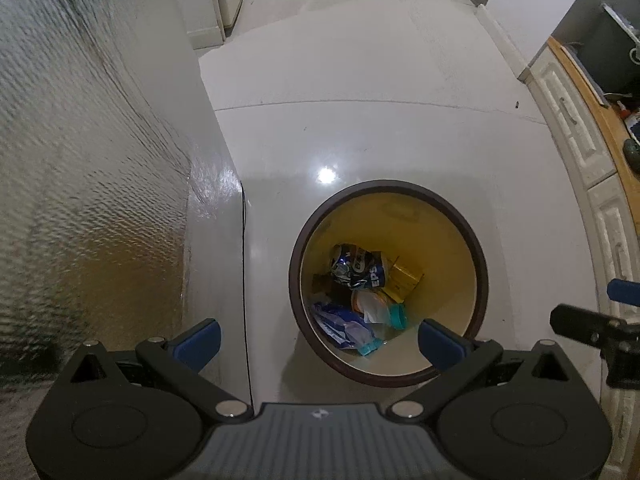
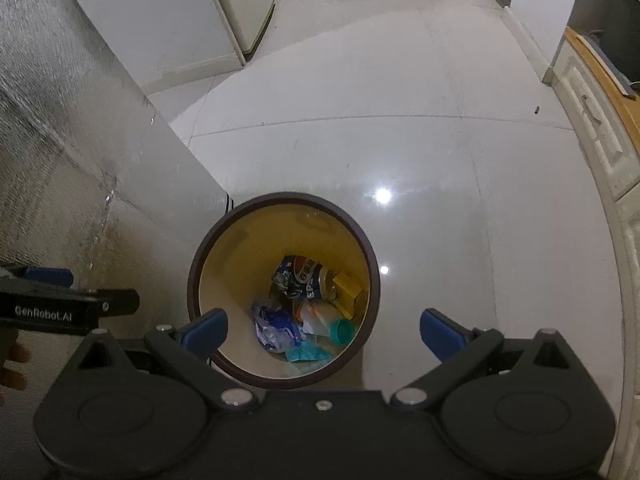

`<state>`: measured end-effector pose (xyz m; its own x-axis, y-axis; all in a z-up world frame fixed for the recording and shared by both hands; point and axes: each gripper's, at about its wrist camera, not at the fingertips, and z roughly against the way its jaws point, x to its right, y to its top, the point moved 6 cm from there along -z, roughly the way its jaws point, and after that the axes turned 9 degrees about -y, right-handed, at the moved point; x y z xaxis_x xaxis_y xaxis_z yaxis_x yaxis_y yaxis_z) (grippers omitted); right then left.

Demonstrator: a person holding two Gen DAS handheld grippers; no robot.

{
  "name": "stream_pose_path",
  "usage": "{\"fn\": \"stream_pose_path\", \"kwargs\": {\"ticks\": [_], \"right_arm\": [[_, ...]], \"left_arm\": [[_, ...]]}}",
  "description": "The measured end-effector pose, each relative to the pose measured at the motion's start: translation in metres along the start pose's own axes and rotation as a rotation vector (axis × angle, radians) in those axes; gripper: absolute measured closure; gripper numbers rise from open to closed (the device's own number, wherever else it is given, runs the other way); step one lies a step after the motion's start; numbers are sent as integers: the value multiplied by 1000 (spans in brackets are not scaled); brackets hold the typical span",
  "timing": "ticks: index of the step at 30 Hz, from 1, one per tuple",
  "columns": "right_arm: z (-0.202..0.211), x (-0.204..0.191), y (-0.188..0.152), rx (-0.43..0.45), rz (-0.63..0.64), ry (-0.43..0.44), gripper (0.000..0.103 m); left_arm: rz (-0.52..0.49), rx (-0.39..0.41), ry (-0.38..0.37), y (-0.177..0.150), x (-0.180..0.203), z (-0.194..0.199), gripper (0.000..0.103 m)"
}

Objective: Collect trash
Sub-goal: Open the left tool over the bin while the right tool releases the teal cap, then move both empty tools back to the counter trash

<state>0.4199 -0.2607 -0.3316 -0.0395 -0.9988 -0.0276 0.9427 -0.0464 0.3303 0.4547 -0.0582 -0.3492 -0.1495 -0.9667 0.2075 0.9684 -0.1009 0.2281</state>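
Note:
A round bin with a dark brown rim [image 1: 320,216] [image 2: 216,228] and yellow inside stands on the floor below both grippers. In it lie a crushed blue Pepsi can [image 1: 360,266] [image 2: 304,276], a yellow carton [image 1: 404,278] [image 2: 348,286], a clear cup with a teal lid [image 1: 384,310] [image 2: 332,326] and a blue plastic wrapper [image 1: 340,326] [image 2: 276,326]. My left gripper [image 1: 320,342] is open and empty above the bin's near left edge. My right gripper [image 2: 324,332] is open and empty above the bin's near right edge.
A tall appliance with a textured metallic side [image 1: 100,160] [image 2: 60,140] stands left of the bin. Cream cabinets with a wooden counter [image 1: 592,128] [image 2: 600,92] curve along the right. Pale glossy floor tiles [image 1: 360,80] [image 2: 380,100] stretch ahead toward a doorway.

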Motion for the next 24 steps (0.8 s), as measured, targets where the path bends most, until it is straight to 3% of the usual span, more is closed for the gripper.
{"fn": "stream_pose_path", "kwargs": {"ticks": [11, 19, 24], "right_arm": [[32, 13, -2, 13, -20, -25, 0], [66, 25, -2, 60, -47, -23, 0], [98, 36, 3, 137, -73, -24, 0]], "left_arm": [[-39, 29, -6, -9, 15, 39, 0], [-68, 111, -19, -9, 35, 80, 0], [-88, 185, -24, -6, 47, 109, 0]]}}
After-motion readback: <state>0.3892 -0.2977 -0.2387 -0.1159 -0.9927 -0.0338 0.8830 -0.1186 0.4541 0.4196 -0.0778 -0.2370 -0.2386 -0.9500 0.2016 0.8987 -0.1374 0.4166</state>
